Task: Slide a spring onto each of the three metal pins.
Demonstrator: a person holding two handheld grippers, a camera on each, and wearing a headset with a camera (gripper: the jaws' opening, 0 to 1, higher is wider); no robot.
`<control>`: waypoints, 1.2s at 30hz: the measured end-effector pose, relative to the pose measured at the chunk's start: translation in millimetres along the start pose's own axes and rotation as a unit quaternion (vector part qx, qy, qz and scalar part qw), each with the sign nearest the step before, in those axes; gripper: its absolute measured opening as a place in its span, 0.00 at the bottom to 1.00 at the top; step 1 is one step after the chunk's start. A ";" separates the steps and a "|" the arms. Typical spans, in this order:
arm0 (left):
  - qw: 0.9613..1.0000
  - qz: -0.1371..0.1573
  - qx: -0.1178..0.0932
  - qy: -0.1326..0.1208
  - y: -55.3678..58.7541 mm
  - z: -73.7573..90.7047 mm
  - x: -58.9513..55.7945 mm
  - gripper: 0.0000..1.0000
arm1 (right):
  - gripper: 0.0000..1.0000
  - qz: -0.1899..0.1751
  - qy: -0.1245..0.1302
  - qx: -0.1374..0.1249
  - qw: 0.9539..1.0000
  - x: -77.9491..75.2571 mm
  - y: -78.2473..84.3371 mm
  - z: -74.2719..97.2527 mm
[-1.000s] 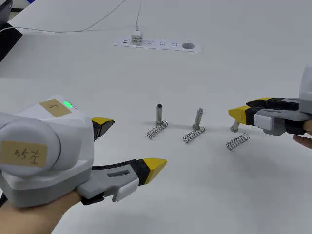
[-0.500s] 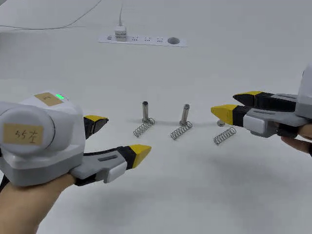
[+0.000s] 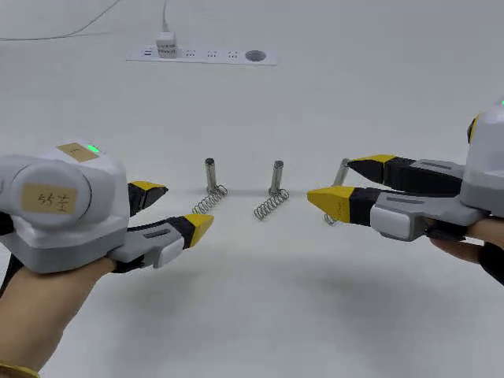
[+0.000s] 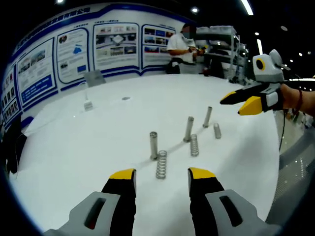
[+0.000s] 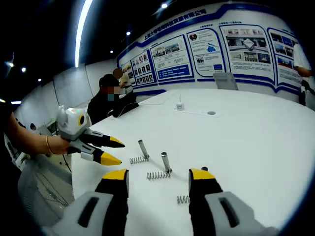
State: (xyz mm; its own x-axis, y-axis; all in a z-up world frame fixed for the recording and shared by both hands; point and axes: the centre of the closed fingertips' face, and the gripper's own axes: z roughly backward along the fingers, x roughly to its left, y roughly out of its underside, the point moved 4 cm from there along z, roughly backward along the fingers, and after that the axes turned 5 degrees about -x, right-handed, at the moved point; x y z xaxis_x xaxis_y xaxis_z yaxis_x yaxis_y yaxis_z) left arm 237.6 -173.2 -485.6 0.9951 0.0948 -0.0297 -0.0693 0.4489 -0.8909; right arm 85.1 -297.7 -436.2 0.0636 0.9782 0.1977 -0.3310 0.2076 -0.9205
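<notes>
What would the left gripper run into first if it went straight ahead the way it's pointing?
Probably the nearest spring, lying straight ahead of the left gripper, with an upright pin just behind it. How high the gripper rides is unclear, so it might pass over.

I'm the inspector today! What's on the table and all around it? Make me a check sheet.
Surface: white table, bare in front.
Job's things: three pins standing bare; three springs lying flat, one by each pin.
Clutter: nothing seen.
Grippers: left gripper and right gripper open, holding nothing, either side of the pins.
Cables: power strip at the far side, one white cable plugged in.
Surroundings: wall posters, people beyond the table.
</notes>
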 end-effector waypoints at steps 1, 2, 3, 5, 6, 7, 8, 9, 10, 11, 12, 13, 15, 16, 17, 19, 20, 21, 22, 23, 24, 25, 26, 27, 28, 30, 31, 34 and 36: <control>1.000 -0.002 0.002 0.002 1.7 -2.1 0.0 0.43 | 0.50 0.003 0.001 0.001 1.000 1.0 0.5 0.3; 1.000 -0.011 0.010 0.004 5.1 -4.7 0.5 0.42 | 0.50 0.004 0.000 0.002 1.000 2.8 1.2 0.8; 1.000 -0.017 0.015 0.004 7.0 -6.3 0.9 0.41 | 0.50 0.003 -0.001 0.001 1.000 3.7 1.4 1.1; 1.000 -0.021 0.018 0.005 9.4 -10.4 1.2 0.37 | 0.50 -0.001 -0.003 0.001 1.000 5.9 2.0 1.4; 1.000 -0.021 0.018 0.007 9.9 -11.8 1.1 0.35 | 0.50 0.000 -0.004 0.000 1.000 6.8 2.2 1.7; 1.000 -0.021 0.016 0.010 10.4 -14.2 0.7 0.34 | 0.50 -0.001 -0.004 -0.002 1.000 7.5 2.4 1.7; 1.000 -0.022 0.016 0.011 10.7 -15.9 0.6 0.33 | 0.50 -0.003 -0.003 0.000 1.000 7.7 2.9 1.8; 1.000 -0.023 0.017 0.013 10.9 -18.2 0.3 0.33 | 0.50 -0.003 -0.003 0.000 1.000 8.2 3.5 2.2; 0.999 -0.025 0.018 0.014 11.1 -19.6 0.1 0.31 | 0.50 -0.003 -0.001 0.001 1.000 8.2 3.9 2.5; 0.999 -0.027 0.018 0.014 11.2 -20.8 0.0 0.30 | 0.50 -0.004 0.001 0.002 1.000 8.1 4.3 2.9; 0.999 -0.033 0.019 0.016 11.5 -22.6 -0.2 0.29 | 0.50 -0.005 0.000 0.002 1.000 8.6 4.5 3.5; 0.999 -0.033 0.019 0.017 11.6 -23.6 -0.7 0.28 | 0.50 -0.007 0.000 0.002 1.000 8.9 4.6 4.0; 0.999 -0.033 0.019 0.024 12.0 -25.9 -1.8 0.25 | 0.50 -0.008 0.002 0.000 1.000 8.6 4.3 5.0; 0.999 -0.033 0.020 0.025 12.4 -26.9 -1.9 0.24 | 0.50 -0.008 0.002 0.001 1.000 8.4 4.4 5.4; 0.999 -0.035 0.023 0.026 13.1 -28.4 -2.1 0.24 | 0.50 -0.009 0.004 0.001 1.000 8.0 4.5 6.0; 0.999 -0.036 0.024 0.027 13.7 -29.6 -1.8 0.22 | 0.50 -0.012 0.006 -0.001 1.000 7.4 4.0 6.8; 0.999 -0.035 0.025 0.028 14.1 -30.0 -2.0 0.21 | 0.50 -0.014 0.007 -0.001 1.000 7.3 4.0 7.1; 0.999 -0.035 0.026 0.028 14.7 -30.5 -2.0 0.20 | 0.50 -0.015 0.007 -0.001 1.000 7.3 3.9 7.3; 0.998 -0.038 0.031 0.028 16.4 -31.2 -1.7 0.20 | 0.50 -0.015 0.008 -0.003 1.000 7.2 3.5 7.5; 0.998 -0.040 0.034 0.028 17.8 -31.7 -1.4 0.19 | 0.50 -0.016 0.008 -0.003 1.000 7.3 3.5 7.6; 0.998 -0.042 0.028 0.028 16.2 -31.7 -2.0 0.19 | 0.50 -0.016 0.008 -0.002 1.000 7.5 3.6 7.7; 0.998 -0.040 0.026 0.027 15.2 -32.0 -2.0 0.18 | 0.50 -0.016 0.009 -0.003 1.000 7.7 3.5 7.8; 0.998 -0.040 0.030 0.027 15.7 -31.9 -2.3 0.18 | 0.50 -0.017 0.009 -0.003 1.000 7.8 3.7 7.8; 0.998 -0.041 0.031 0.027 15.4 -32.0 -2.4 0.17 | 0.50 -0.018 0.009 -0.001 1.000 7.8 4.3 7.9; 0.998 -0.040 0.031 0.027 15.0 -31.9 -2.4 0.17 | 0.50 -0.018 0.010 -0.001 1.000 7.7 4.8 7.9; 0.998 -0.043 0.032 0.027 14.2 -32.3 -2.5 0.15 | 0.50 -0.018 0.011 0.001 1.000 7.4 5.9 8.1; 0.998 -0.044 0.032 0.029 13.8 -32.6 -3.1 0.13 | 0.50 -0.017 0.012 0.001 1.000 7.3 6.3 8.0; 0.998 -0.048 0.033 0.038 13.7 -33.5 -4.6 0.11 | 0.50 -0.019 0.014 0.004 1.000 6.6 7.8 8.4; 0.998 -0.042 0.033 0.039 13.8 -33.7 -4.0 0.11 | 0.50 -0.020 0.016 0.004 1.000 6.1 8.1 8.6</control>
State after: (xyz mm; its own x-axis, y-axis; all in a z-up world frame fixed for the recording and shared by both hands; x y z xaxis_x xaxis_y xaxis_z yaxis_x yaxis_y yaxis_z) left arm 235.0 -197.3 -513.0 0.9999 -0.0144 0.0062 0.0127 0.5097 -0.8603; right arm 74.7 -290.1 -439.5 0.1066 0.9690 0.2231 -0.3352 0.2462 -0.9094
